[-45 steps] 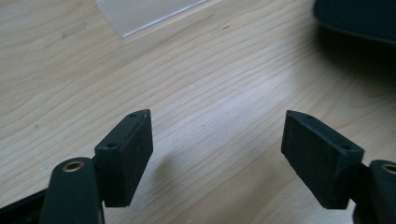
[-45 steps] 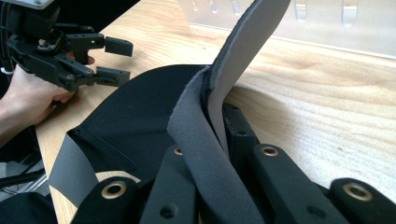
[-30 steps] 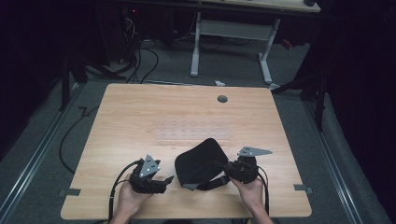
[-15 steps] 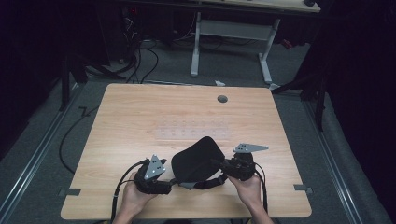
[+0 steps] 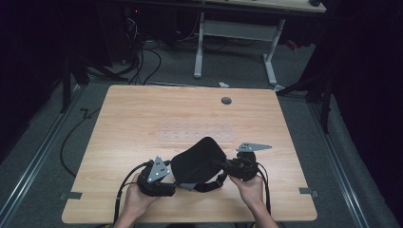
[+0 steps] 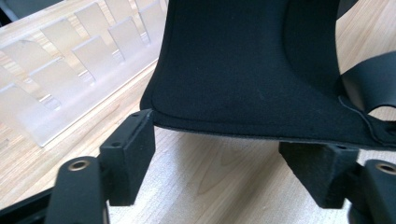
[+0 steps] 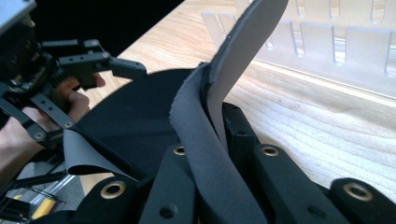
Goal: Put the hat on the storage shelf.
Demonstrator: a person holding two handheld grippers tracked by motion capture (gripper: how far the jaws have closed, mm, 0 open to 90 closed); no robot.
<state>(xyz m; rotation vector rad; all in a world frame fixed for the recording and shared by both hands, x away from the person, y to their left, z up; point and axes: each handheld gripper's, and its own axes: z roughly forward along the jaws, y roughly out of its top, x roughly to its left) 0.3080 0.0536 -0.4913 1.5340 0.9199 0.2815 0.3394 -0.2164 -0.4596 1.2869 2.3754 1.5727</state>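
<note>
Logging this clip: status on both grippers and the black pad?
Right gripper shut on black pad. Left gripper open, fingers straddling pad's lower edge. Clear slotted rack on the table behind, not obstructing.

Left tongs (image 5: 159, 178): black body, grey three-cornered plate on top, black cable looping off its side. Right tongs (image 5: 240, 166): same build, plate flat and pale grey. Jaws black, blocky pads with small screw holes, brass-coloured rivets at pivots. Forearms bare, no sleeves.
</note>
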